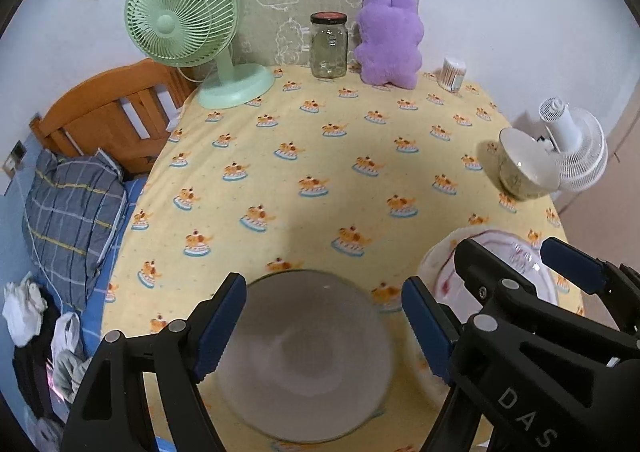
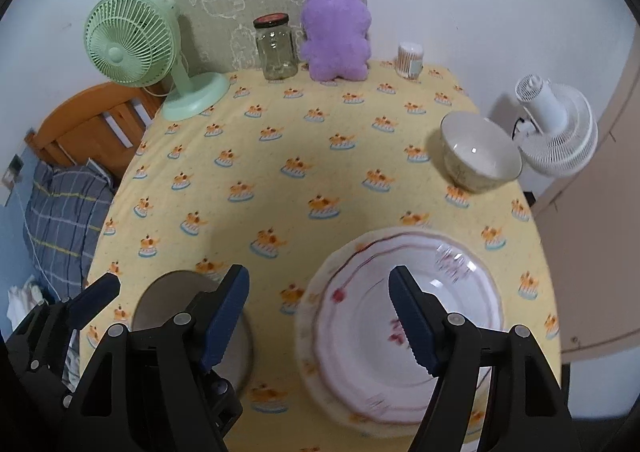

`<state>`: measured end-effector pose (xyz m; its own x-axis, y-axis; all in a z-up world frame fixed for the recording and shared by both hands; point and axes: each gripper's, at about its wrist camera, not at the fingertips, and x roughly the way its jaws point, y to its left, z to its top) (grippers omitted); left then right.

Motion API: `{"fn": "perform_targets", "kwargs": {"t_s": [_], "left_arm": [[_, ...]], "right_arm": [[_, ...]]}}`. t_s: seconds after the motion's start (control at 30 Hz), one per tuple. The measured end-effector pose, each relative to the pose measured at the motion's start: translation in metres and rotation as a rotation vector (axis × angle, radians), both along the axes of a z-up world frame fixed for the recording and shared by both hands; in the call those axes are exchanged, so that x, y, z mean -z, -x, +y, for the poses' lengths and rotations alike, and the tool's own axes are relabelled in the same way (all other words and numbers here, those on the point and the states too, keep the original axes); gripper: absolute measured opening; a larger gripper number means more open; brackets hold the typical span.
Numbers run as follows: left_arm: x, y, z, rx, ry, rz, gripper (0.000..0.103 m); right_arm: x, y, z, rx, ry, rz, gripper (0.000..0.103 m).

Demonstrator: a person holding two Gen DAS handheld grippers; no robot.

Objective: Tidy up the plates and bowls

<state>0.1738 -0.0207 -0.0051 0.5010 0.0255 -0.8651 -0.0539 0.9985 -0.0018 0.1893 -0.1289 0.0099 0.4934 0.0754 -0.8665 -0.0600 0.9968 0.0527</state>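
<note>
Yellow-clothed desk (image 2: 280, 139): both your claws, left claw (image 1: 324, 328) and right claw (image 2: 318, 316), gape empty; grey bowl (image 1: 304, 368) and stacked plates (image 2: 400, 328) rest; far bowl (image 2: 480, 151) remains unsorted.

Grey bowl (image 1: 304, 356) and plate (image 2: 404, 332) blurred

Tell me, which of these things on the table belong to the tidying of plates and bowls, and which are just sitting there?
Part of the job: grey bowl, flowered plate, cream bowl.

Just lying about: green fan, glass jar, purple plush toy, cotton swab tub, white fan.
</note>
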Motion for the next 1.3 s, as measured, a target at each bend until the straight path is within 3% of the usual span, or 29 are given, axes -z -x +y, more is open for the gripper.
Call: {"fn": "perform_targets", "kwargs": {"t_s": [0.5,0.93,1.13,1.3], "left_arm": [[-0.003,-0.05,-0.105,-0.072,0.018,-0.071,0.078],[0.013,-0.121,-0.184,-0.018,-0.005,-0.079,0.075],[0.024,-0.151,-0.209,0.023,-0.026,-0.081,0.068],[0.038,-0.168,-0.221,0.032,-0.031,-0.07,0.057]], "right_arm": [[-0.008,-0.057,-0.105,-0.024,0.015,-0.066,0.076],[0.008,-0.122,-0.186,0.053,0.006,-0.075,0.075],[0.021,-0.15,-0.211,0.085,0.015,-0.071,0.075],[0.035,-0.166,-0.223,0.107,0.012,-0.059,0.073]]}}
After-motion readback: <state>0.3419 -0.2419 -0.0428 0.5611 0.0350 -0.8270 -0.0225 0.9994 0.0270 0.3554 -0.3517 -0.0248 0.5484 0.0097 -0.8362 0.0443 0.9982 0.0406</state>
